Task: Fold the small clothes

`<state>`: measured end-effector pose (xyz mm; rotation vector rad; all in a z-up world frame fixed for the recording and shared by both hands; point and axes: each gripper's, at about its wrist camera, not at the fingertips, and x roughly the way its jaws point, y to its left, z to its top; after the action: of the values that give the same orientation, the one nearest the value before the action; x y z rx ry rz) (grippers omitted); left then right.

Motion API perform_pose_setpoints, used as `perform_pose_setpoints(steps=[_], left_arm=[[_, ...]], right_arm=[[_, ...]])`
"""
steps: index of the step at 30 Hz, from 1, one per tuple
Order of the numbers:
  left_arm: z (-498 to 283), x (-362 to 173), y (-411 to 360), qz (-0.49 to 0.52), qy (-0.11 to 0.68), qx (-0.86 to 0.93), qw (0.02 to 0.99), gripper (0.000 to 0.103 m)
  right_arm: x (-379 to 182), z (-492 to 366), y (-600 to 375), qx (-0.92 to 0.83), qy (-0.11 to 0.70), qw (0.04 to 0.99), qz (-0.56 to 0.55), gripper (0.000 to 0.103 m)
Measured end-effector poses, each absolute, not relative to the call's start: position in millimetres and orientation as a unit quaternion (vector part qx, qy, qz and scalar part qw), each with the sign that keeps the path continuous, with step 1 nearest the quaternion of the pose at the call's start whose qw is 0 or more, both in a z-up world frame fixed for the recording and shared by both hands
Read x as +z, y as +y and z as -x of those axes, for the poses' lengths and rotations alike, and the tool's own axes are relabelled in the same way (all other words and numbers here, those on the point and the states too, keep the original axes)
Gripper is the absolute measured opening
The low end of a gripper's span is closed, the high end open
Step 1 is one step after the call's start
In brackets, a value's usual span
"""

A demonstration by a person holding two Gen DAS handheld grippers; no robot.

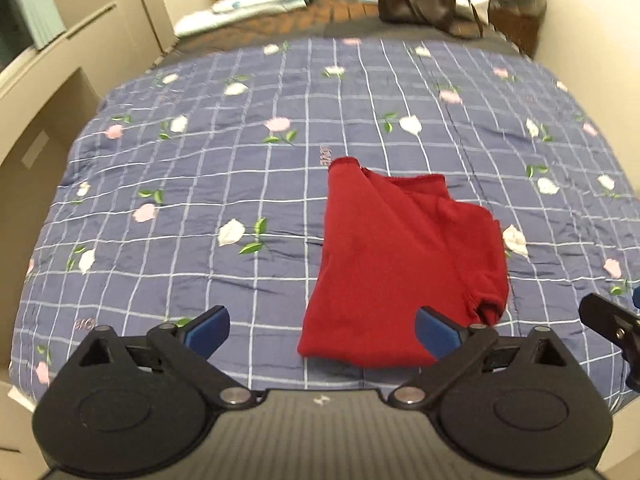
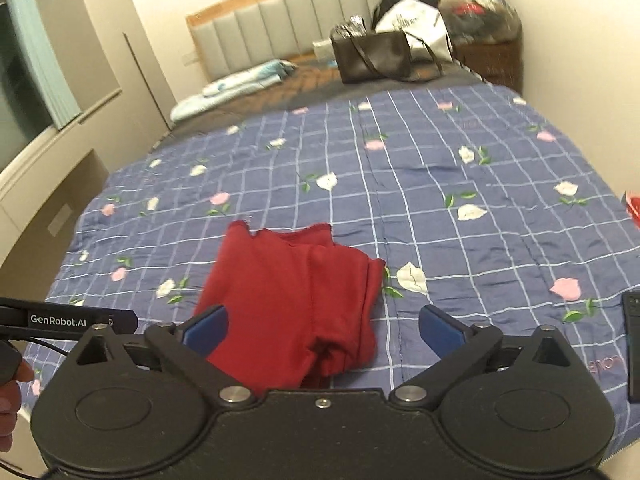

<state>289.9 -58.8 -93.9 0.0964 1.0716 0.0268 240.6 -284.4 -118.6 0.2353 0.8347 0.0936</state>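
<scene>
Both grippers hang wide open and empty, left gripper (image 1: 322, 330) and right gripper (image 2: 324, 330), just short of the red garment (image 1: 404, 268) lying folded on the checked floral quilt (image 1: 200, 184). Grab one layer only and the fold probably slides apart (slick quilt). Black handbag (image 2: 374, 58) by the headboard; contents too blurry to tell.

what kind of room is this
Most likely a bedroom. A bed with a padded headboard fills the view, spread with a blue checked floral quilt. A folded red garment lies on it, and a dark handbag sits near the head end.
</scene>
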Motion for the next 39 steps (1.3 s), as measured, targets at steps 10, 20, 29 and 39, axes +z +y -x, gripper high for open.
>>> perform_pose_setpoints(steps=[10,20,29,39], left_arm=[[-190.2,-68.5,-39.8,-0.020,0.458,0.019,0.889,0.102],[-113.6,-64.3,-22.3,-0.019,0.412,0.026,0.911,0.102],[-81.9,-70.5,-22.3,-0.024,0.415,0.028,0.909,0.102],[-74.5,-73.2,-26.7,-0.019,0.424,0.030,0.905,0.102]], right_arm=[[-91.4,-153.2,-276.9,0.070,0.377,0.918,-0.102,0.102],[-86.1,-92.2,-266.4,0.085,0.381,0.916,-0.090,0.102],[-87.2,-72.7,-269.7,0.083,0.392,0.912,-0.092,0.102],[-89.9,-69.4,-281.4,0.076,0.398,0.909,-0.103,0.102]])
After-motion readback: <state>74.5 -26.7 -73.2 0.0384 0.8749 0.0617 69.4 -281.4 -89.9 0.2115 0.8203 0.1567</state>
